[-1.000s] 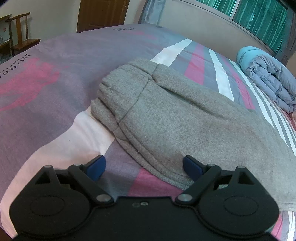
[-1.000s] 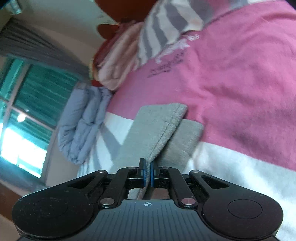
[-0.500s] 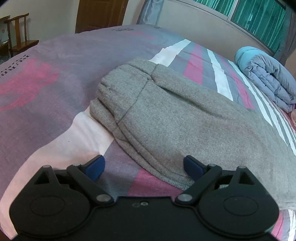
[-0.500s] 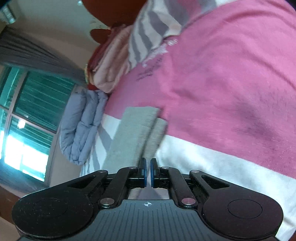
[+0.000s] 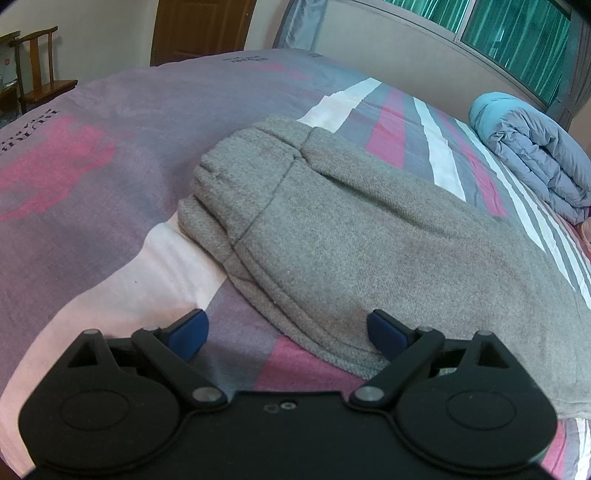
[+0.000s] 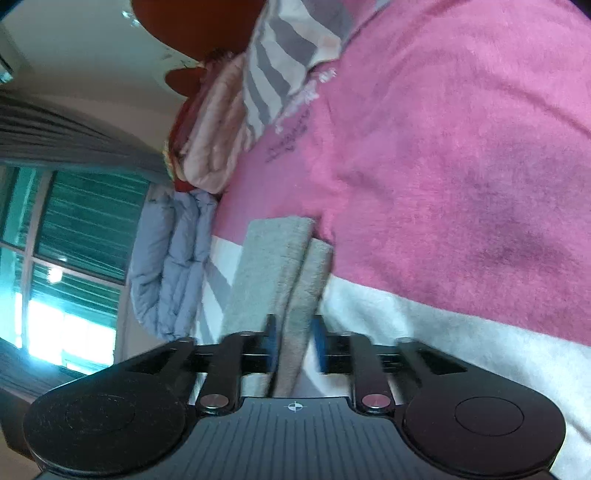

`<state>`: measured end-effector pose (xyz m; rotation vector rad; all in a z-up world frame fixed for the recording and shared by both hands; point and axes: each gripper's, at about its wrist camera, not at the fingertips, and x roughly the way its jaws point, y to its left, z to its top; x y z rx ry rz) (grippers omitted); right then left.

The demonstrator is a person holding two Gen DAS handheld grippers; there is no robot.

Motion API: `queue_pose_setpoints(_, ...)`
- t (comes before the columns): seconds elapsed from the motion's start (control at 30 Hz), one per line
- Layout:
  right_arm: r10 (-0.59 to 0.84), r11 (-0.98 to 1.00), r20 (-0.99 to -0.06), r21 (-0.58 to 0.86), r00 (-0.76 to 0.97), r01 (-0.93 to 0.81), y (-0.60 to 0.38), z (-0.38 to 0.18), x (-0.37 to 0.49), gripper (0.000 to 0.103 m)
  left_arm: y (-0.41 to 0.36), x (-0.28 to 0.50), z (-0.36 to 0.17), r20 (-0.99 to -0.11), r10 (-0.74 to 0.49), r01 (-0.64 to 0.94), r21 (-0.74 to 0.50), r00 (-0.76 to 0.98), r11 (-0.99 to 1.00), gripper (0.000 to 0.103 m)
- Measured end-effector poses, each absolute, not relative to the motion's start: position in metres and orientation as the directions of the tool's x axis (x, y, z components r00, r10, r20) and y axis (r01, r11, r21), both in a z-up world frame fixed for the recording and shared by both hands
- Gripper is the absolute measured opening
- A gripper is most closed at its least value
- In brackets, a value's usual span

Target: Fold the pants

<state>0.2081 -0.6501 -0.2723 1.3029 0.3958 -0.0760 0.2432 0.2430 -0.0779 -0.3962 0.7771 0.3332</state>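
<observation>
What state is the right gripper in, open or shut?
Open. The right gripper has a clear gap between its pads, with the grey pants edge lying loose in it.

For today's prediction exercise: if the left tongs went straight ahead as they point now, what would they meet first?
Probably the grey pants: the open left tongs already straddle their near edge on the bed. Height above them is unclear.

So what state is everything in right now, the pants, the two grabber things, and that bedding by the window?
Grey pants: lying flat on the bed, folded lengthwise, waistband end bunched.
Left gripper: open wide, straddling the pants' near edge.
Right gripper: partly open, pant-leg fabric between its fingers, not clamped.
Blue duvet: folded in a bundle.
Door: shut, as far as visible.
</observation>
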Motion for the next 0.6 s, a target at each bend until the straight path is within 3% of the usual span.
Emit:
queue_pose_setpoints(0.03, 0.165, 0.268, -0.317, 0.926, 0.934, 0.267, -0.648, -0.271, 0.207, 0.037, 0.243, 0.243, -0.078, -0.730, 0.144, -0.430, -0.221, 0.668, 0.875, 0.088)
queue_pose_setpoints(0.17, 0.170, 0.265, -0.335, 0.921, 0.927, 0.284, -0.647, -0.270, 0.216, 0.034, 0.243, 0.243, -0.078, -0.729, 0.145, -0.431, -0.221, 0.669, 0.875, 0.089)
queue_pose_setpoints(0.23, 0.168, 0.240, -0.342, 0.924, 0.925, 0.298, -0.649, -0.274, 0.222, 0.020, 0.243, 0.243, -0.078, -0.729, 0.143, -0.430, -0.223, 0.669, 0.875, 0.089)
queue_pose_setpoints(0.37, 0.161, 0.168, -0.291, 0.950, 0.943, 0.264, -0.653, -0.287, 0.223, 0.012, 0.243, 0.243, -0.078, -0.729, 0.144, -0.429, -0.221, 0.669, 0.876, 0.089)
queue_pose_setpoints(0.4, 0.159, 0.162, -0.293, 0.950, 0.943, 0.268, -0.653, -0.289, 0.224, 0.006, 0.243, 0.243, -0.078, -0.730, 0.144, -0.429, -0.220, 0.668, 0.876, 0.089)
queue_pose_setpoints(0.53, 0.150, 0.268, -0.344, 0.916, 0.927, 0.297, -0.655, -0.275, 0.237, 0.003, 0.244, 0.244, -0.077, -0.732, 0.143, -0.426, -0.216, 0.666, 0.878, 0.089)
queue_pose_setpoints(0.6, 0.116, 0.366, -0.309, 0.897, 0.944, 0.249, -0.657, -0.252, 0.234, 0.003, 0.244, 0.244, -0.077, -0.734, 0.141, -0.422, -0.213, 0.665, 0.881, 0.090)
